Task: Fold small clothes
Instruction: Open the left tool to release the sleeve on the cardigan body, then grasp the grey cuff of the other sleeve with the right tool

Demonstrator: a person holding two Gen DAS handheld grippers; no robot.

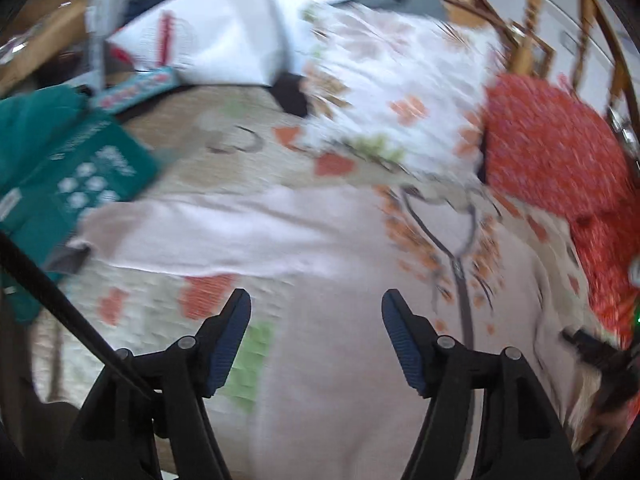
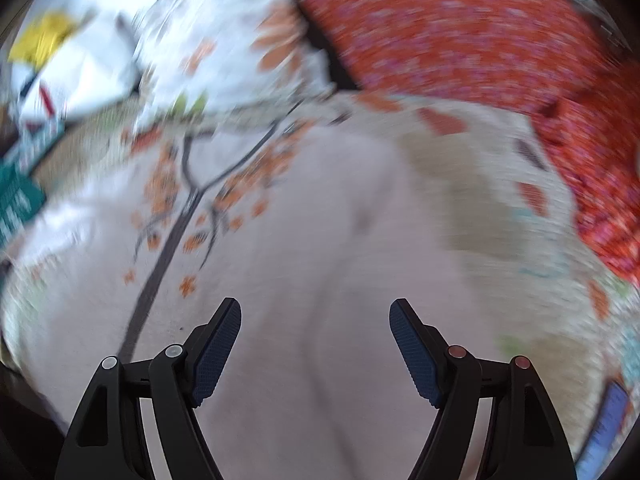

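Both the left gripper (image 1: 316,310) and the right gripper (image 2: 315,318) are released, jaws apart with nothing between them. The pale pink garment (image 1: 224,232) lies flat on the patterned bedspread (image 1: 132,312) (leaf print), beneath both grippers.

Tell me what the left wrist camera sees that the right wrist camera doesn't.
Only the left wrist view shows the wooden chair frame and a thin black rod. Only the right shows a blue patch at its lower right edge. Both show the pale pink garment on the leaf-print bedspread, the red patterned cloth, and open, empty jaws on the left gripper and right gripper.
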